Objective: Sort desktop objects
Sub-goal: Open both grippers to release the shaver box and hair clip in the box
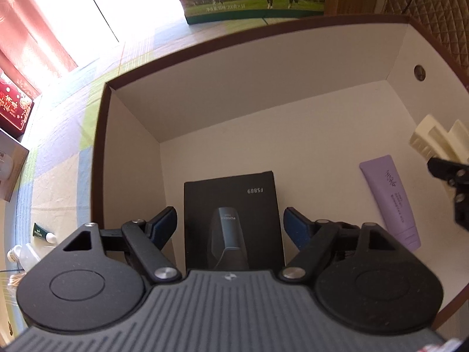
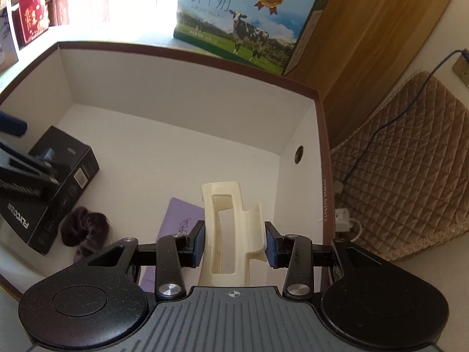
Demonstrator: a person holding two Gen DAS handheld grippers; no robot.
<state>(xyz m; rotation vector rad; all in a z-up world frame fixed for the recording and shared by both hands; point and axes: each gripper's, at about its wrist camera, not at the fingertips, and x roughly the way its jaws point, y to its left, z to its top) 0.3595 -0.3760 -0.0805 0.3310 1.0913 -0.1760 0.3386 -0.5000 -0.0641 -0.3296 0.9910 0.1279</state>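
A large storage box [image 1: 263,88] with a brown rim and white inside fills both views. On its floor lies a black product box [image 1: 234,193], and my left gripper [image 1: 230,223] is open astride it, the blue pads standing slightly off its two sides. A purple tube [image 1: 390,199] lies to the right of it. My right gripper [image 2: 234,243] is shut on a cream hair claw clip [image 2: 225,220], held over the purple tube [image 2: 181,217] near the storage box's right wall [image 2: 304,152]. A dark furry scrunchie [image 2: 85,228] lies beside the black box [image 2: 64,176].
A milk carton [image 2: 243,23] stands behind the storage box. A red gift box [image 1: 14,108] and small bottles [image 1: 44,234] are on the tablecloth to the left. A quilted brown cushion [image 2: 404,176] with a cable lies beyond the right wall.
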